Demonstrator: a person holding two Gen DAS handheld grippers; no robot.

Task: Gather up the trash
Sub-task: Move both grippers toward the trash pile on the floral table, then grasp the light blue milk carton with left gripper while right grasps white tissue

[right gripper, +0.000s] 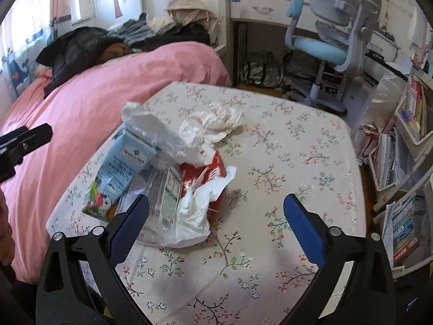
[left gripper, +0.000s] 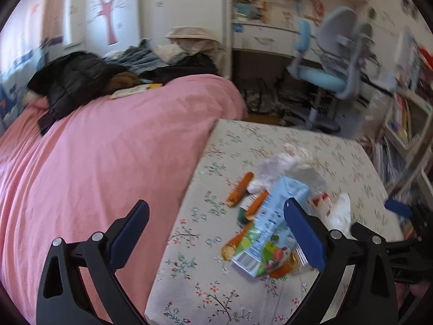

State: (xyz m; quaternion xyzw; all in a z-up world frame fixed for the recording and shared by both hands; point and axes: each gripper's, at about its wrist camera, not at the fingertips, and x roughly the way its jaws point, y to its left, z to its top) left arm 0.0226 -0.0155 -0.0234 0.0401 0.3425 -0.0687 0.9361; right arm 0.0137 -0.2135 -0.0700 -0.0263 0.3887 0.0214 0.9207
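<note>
We are hovering both black, blue-padded tongs, released and grasping nothing, over a trash pile on the floral-print tabletop (right gripper: 284, 146).

In the right wrist view, the right gripper (right gripper: 216, 224) is gaping at lower centre, its left pad just in front of the clear plastic wrapper (right gripper: 159, 195); the light-blue milk carton (right gripper: 121, 168), crumpled white tissue (right gripper: 194, 216) and red wrapper (right gripper: 208, 173) are lying mid-left. In the left view, the left gripper (left gripper: 216, 233) is straddling the table edge, orange carrot pieces (left gripper: 239, 189) lying centre.
</note>
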